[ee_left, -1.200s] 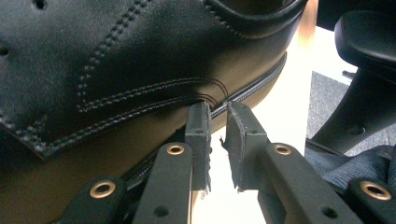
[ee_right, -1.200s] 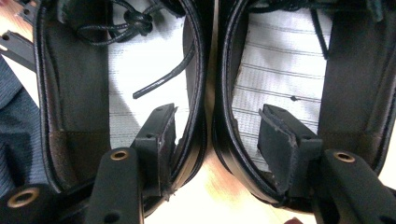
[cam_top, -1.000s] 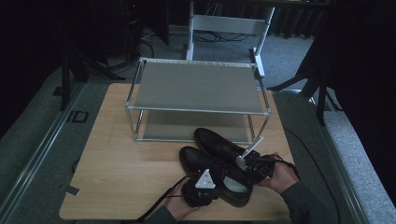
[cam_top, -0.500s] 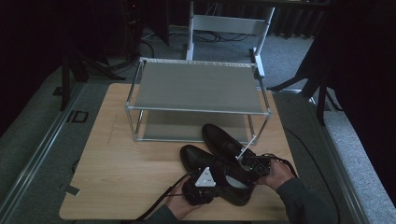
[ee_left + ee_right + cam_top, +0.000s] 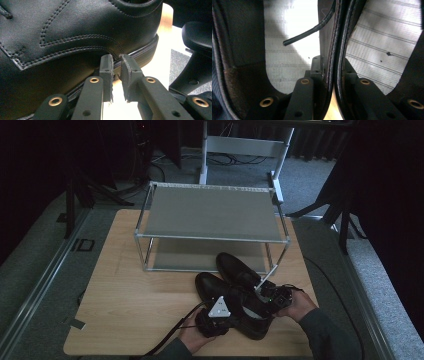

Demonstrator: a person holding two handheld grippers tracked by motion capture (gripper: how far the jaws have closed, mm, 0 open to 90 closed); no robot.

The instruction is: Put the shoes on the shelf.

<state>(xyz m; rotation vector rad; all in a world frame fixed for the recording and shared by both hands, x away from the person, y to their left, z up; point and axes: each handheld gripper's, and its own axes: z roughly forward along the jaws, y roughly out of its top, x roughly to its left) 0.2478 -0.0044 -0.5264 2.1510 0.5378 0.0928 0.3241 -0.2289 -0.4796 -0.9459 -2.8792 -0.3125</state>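
1. My right gripper has just been closing, and its jaws now pinch the collar wall of the far shoe; the right gripper view shows the leather edge clamped between my pads, one inside the opening and one outside.
2. My left gripper sits against the near shoe; in the left gripper view its jaws stand slightly apart at the sole seam, with a gap between the pads and nothing pinched.
3. Both shoes lie side by side on the wooden table, just in front of the rack, toward the near right corner.
4. As I judge it, the grasp on the far shoe is made; lifting and placing it on a shelf is left, and the near shoe is not yet gripped.
5. Both shelves look bare; the rack's front right post stands close to the far shoe, so I would lift clear of it; the left half of the table is open.
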